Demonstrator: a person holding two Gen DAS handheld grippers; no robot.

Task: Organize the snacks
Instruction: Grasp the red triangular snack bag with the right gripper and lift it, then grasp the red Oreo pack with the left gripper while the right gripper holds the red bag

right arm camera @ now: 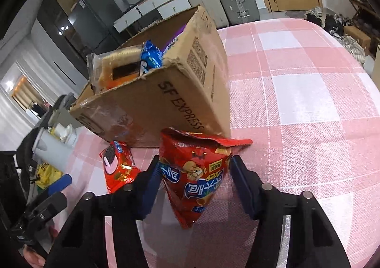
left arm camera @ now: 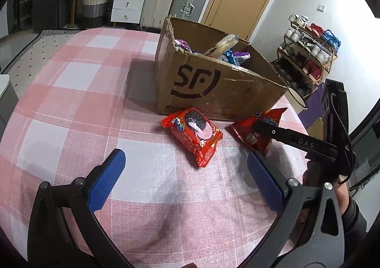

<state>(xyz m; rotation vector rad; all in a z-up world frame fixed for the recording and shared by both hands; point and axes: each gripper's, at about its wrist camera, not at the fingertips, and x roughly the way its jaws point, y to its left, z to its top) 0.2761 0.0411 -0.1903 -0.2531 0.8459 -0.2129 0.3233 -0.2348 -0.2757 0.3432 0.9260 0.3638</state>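
L gripper (left arm camera: 186, 174): blue-padded fingers (left arm camera: 106, 181) spread wide, nothing between them, hovering above the desk (left arm camera: 71, 106) w/ its pink-and-white checked cloth. It also shows at the far L edge of the R wrist view (right arm camera: 58, 184).

Just ahead of it, Oreo pack (left arm camera: 193, 135), red wrapper, lies flat on the cloth, near the front wall of the SF Express cardboard box (left arm camera: 220, 92). Can't tell if pack touches the box. In the R wrist view the same pack (right arm camera: 118, 168) sits L of the R fingers, in front of the box (right arm camera: 171, 94).

Box stands open-topped on the desk, rim torn. Inside: clear-wrapped sandwich crackers (right arm camera: 118, 66) sticking up, a blue Oreo packet (right arm camera: 150, 56) beside them, purple wrappers (left arm camera: 241, 55) further in.

R of the Oreo pack: red crisp bag (right arm camera: 197, 177), triangular, cartoon mouse print. R gripper (right arm camera: 193, 171) has its fingers (right arm camera: 244, 184) at both sides of the bag, narrowed to its width, gripping it. From the L wrist view the bag (left arm camera: 251, 130) is under the black R finger marked DAS, close to the box's front R part.
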